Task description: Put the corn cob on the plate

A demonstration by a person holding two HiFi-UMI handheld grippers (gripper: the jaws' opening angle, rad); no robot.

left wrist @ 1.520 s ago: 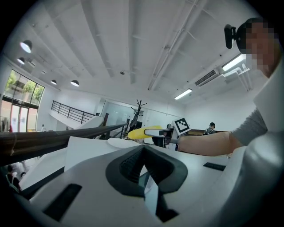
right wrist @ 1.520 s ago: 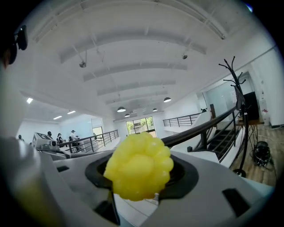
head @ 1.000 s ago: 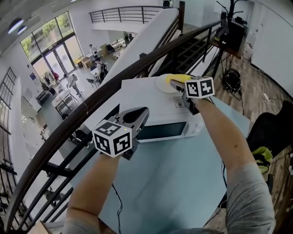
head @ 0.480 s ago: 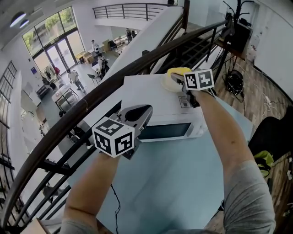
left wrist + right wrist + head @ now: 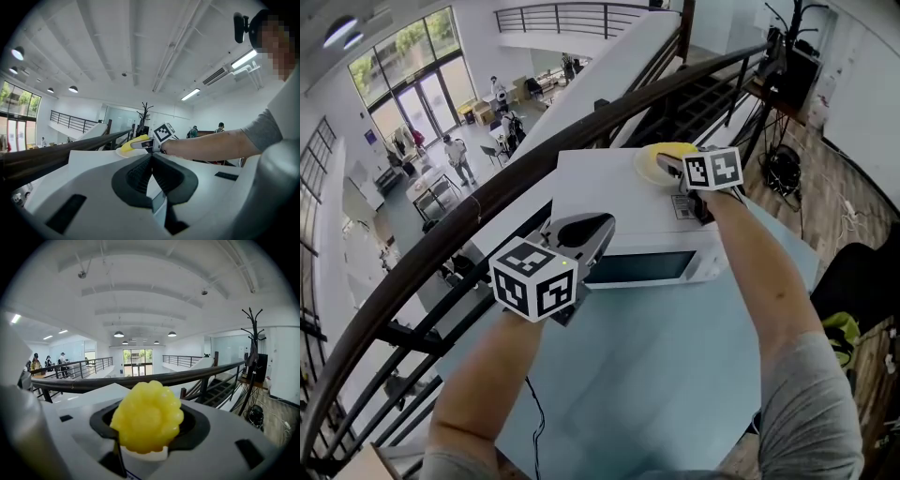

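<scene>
The right claw (image 5: 670,167) is clamped on the corn cob (image 5: 146,417), pinching its rounded sides, at the plate (image 5: 643,171) near the far right corner of the microwave (image 5: 609,202) top. The cob looks light, firm and knobbly, so this side grip should hold. The left claw (image 5: 151,164) hangs closed, empty.
</scene>
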